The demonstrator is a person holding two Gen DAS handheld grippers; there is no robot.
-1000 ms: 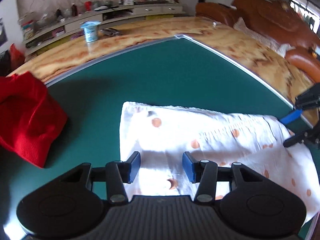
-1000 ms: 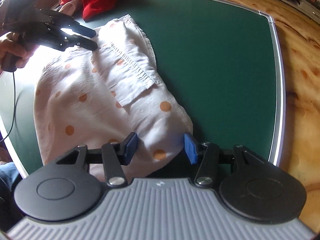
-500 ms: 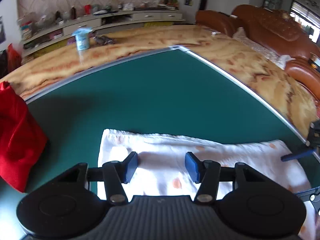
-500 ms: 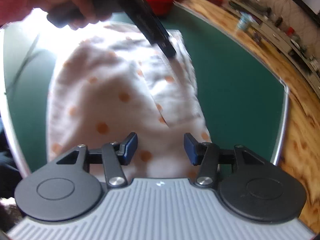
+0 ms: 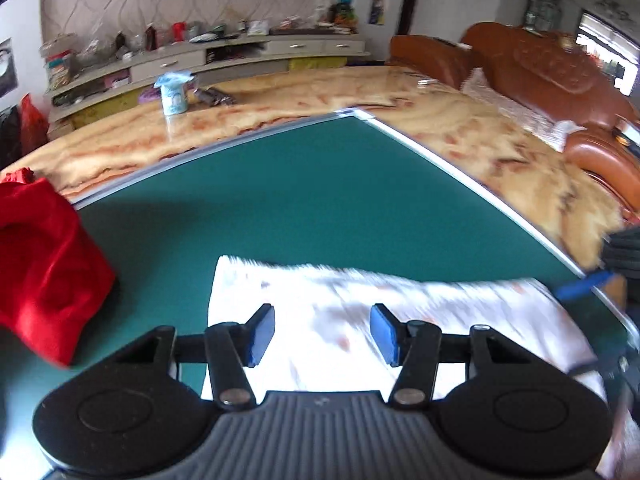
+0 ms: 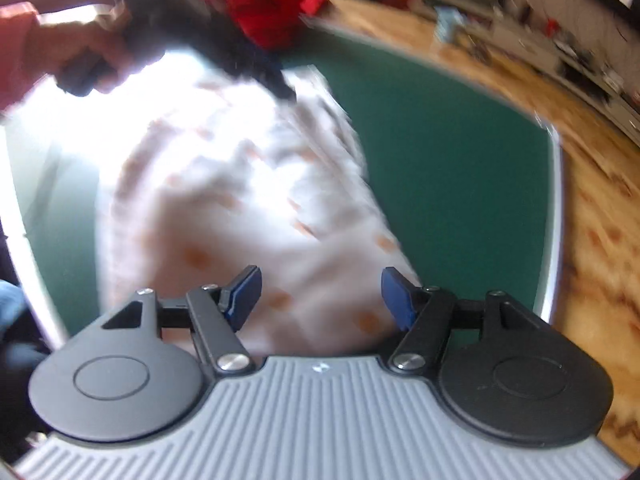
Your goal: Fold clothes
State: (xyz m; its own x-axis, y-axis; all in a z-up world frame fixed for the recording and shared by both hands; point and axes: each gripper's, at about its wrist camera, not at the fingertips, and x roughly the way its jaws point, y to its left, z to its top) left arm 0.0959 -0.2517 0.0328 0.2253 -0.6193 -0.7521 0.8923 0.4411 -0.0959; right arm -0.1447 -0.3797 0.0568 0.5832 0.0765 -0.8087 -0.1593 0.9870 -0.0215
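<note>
A white garment with orange dots (image 5: 360, 300) lies flat on the green mat (image 5: 320, 192); it also shows, blurred, in the right wrist view (image 6: 248, 184). My left gripper (image 5: 322, 334) is open and empty above the garment's near left part. My right gripper (image 6: 320, 298) is open and empty over the garment's opposite end. The left gripper, held in a hand, shows in the right wrist view (image 6: 276, 80) at the garment's far end. A blue fingertip (image 5: 584, 285) of the right gripper shows at the right edge of the left wrist view.
A red garment (image 5: 44, 272) lies bunched at the mat's left edge, also in the right wrist view (image 6: 264, 4). A wooden table (image 5: 280, 100) surrounds the mat and holds a blue-white cup (image 5: 174, 94). Brown sofas (image 5: 560, 80) stand to the right.
Both grippers have lifted and pulled back from the garment, tilting their views up. The right gripper's jaws have opened wider. The garment stays flat on the mat.
</note>
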